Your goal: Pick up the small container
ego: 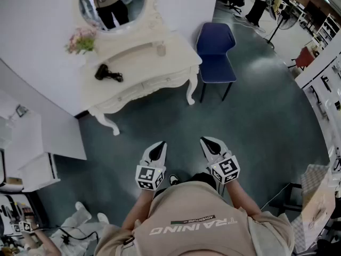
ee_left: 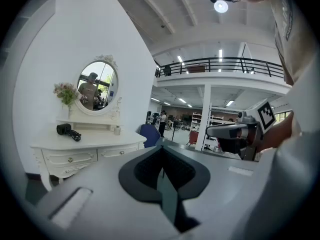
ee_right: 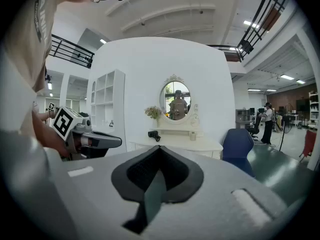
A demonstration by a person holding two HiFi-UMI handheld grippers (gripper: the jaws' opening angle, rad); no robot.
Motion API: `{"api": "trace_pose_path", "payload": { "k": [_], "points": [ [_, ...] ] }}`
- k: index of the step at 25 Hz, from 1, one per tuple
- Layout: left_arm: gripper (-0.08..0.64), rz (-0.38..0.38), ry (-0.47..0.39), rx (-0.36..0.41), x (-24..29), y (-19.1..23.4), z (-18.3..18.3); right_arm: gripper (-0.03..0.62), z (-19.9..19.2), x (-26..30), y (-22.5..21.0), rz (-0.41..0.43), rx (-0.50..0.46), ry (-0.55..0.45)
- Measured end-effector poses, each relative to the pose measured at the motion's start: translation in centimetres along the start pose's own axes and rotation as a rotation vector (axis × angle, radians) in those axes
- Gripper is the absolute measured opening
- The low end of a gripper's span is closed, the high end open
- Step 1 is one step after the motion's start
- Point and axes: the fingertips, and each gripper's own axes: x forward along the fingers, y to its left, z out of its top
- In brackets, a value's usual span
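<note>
The small container [ego: 161, 49], a little pale jar, stands on the white dressing table [ego: 139, 68] near its back right, below the mirror. It also shows in the left gripper view as a tiny jar [ee_left: 117, 130] and in the right gripper view [ee_right: 192, 135]. Both grippers hang low in front of the person's chest, well short of the table and over the floor. The left gripper [ego: 158, 145] [ee_left: 161, 150] is shut with nothing in it. The right gripper [ego: 208, 141] [ee_right: 159, 149] is shut too and holds nothing.
A black hair dryer [ego: 107, 73] and a pink flower bunch [ego: 81, 40] sit on the table's left part, under the oval mirror [ego: 113, 4]. A blue chair [ego: 215, 53] stands right of the table. White cabinets [ego: 37, 153] line the left wall.
</note>
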Motion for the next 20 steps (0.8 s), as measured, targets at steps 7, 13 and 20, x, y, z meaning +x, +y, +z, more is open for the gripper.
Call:
{"api": "trace_pose_path", "payload": {
  "k": [7, 13, 20],
  "points": [
    [0.018, -0.024, 0.030, -0.024, -0.4, 1.0, -0.8, 0.003, 0.1, 0.8, 0.9, -0.013, 0.057, -0.011],
    [0.018, -0.052, 0.062, -0.073, 1.3, 1.2, -2.4, 0.003, 0.0, 1.8, -0.8, -0.045, 0.081, 0.006],
    [0.018, -0.101, 0.098, -0.078, 5.4, 0.9, -2.5, 0.003, -1.7, 5.6, -3.9, -0.009, 0.117, 0.036]
  ]
}}
